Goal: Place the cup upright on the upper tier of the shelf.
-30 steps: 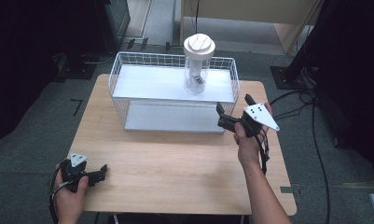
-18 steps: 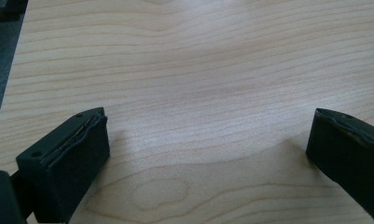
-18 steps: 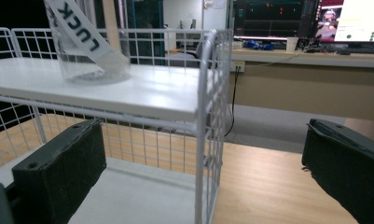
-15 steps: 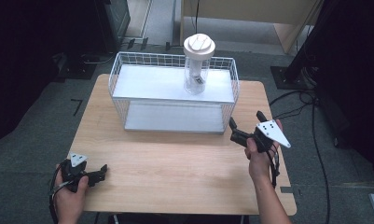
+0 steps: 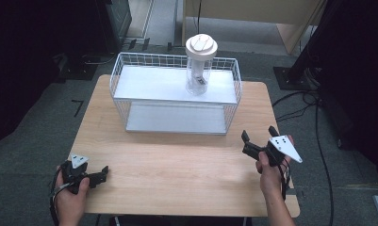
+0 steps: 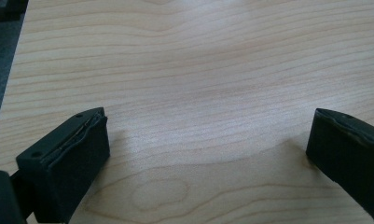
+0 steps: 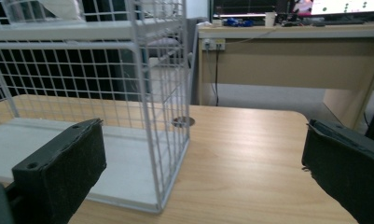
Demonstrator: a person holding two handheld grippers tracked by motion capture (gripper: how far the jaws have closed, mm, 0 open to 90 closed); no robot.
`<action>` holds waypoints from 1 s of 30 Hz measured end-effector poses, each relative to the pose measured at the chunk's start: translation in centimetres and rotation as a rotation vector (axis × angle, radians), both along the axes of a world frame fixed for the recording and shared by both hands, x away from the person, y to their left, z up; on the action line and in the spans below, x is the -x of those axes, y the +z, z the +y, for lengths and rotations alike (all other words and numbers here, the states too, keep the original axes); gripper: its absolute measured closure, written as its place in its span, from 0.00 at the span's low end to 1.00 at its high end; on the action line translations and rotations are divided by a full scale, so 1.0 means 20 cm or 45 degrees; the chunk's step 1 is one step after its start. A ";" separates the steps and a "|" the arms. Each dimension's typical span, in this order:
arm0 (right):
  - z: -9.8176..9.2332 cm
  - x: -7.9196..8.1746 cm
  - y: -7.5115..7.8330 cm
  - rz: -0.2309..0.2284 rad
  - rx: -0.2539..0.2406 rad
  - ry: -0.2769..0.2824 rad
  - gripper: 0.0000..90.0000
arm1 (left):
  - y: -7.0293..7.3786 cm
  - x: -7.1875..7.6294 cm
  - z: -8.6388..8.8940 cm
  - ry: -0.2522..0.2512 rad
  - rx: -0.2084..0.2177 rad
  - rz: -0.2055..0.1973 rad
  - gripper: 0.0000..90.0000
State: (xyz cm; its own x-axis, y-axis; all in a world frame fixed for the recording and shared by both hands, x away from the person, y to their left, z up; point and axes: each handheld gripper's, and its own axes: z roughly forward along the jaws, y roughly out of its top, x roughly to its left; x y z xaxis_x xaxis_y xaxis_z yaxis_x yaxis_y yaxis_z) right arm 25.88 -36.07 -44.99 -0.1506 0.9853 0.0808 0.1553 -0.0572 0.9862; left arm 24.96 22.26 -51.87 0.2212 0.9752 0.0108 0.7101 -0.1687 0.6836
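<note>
**Both grippers spread and empty at the near edge of the table**

The light wooden rectangular table (image 5: 177,165) carries a white wire-mesh two-tier rack (image 5: 175,101) toward its far side. The rack has a flat white upper shelf and a flat white lower shelf, and its wire walls rise as a rim around the top. On the upper shelf, toward the right end, stands an upright clear plastic jar with a round white lid (image 5: 200,66); something small and dark shows inside it, too small to identify.

The person's right forearm enters from the bottom right, and the right hand (image 5: 270,172) holds the right gripper (image 5: 258,138) above the table's right part, in front of the rack's right corner and apart from it. Its grey three-cornered plate faces up, and its jaws point toward the rack. In the right gripper view the two black jaws stand wide apart with nothing between them, looking at the rack's corner post and lower shelf.

The left hand (image 5: 69,190) holds the left gripper (image 5: 102,175) low at the table's near left corner, well apart from the rack, jaws pointing right along the tabletop. In the left gripper view its jaws are likewise spread wide over bare wood grain, gripping nothing.
</note>
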 end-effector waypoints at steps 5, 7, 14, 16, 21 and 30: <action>-0.05 0.04 -0.07 0.032 -0.006 -0.031 0.00 | 0.00 0.00 0.00 0.000 0.000 0.000 0.00; -0.08 0.07 -0.11 0.056 0.001 -0.039 0.00 | 0.00 0.00 0.00 0.000 0.000 0.000 0.00; -0.15 0.13 -0.18 0.109 0.038 -0.055 0.00 | 0.00 0.00 0.00 0.000 -0.001 0.001 0.00; -0.16 0.15 -0.20 0.122 0.054 -0.057 0.00 | 0.00 0.00 0.00 0.000 -0.001 0.001 0.00; -0.20 0.19 -0.23 0.155 0.059 -0.064 0.00 | 0.00 0.00 0.00 0.000 -0.001 0.001 0.00; -0.28 0.29 -0.28 0.236 0.091 -0.089 0.00 | 0.00 0.00 0.00 0.000 -0.001 0.001 0.00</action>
State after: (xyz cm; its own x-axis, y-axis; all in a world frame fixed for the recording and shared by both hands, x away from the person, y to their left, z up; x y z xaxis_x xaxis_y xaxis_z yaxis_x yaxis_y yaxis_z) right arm 20.13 -41.72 -50.67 -0.0708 0.9970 0.0306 0.3329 -0.0053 0.9430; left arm 24.96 22.26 -51.87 0.2212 0.9752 0.0112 0.7106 -0.1690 0.6830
